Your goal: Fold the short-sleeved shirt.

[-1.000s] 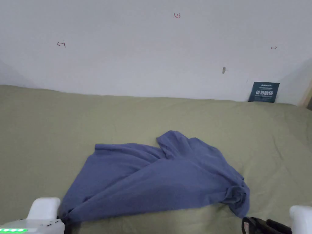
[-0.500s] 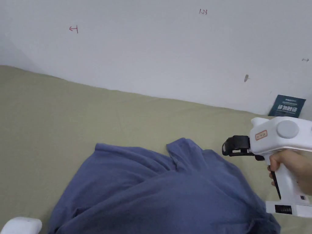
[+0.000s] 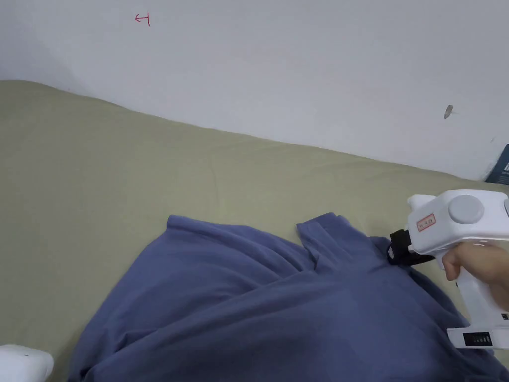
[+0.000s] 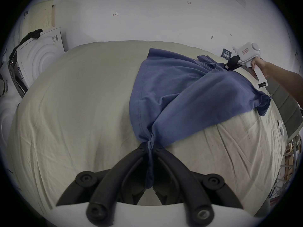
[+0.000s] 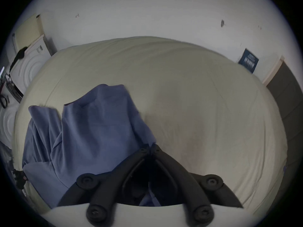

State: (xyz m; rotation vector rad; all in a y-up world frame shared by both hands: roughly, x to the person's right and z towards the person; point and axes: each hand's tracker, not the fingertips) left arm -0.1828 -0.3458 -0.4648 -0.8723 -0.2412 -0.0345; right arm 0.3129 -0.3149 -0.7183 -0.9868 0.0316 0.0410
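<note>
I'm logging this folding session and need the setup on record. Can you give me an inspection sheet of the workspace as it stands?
Surface: bed under a pale green sheet, lightly creased.
Job's things: blue shirt, crumpled and unfolded, spread on the sheet.
Clutter: dark blue card propped against the wall at the bed's far right.
Grippers: left tool shut on a bunched shirt corner; right tool shut on the shirt's far edge.
Cables: nothing seen.
Surroundings: white wall with small red marks; white moulded panels leaning at the left.
</note>
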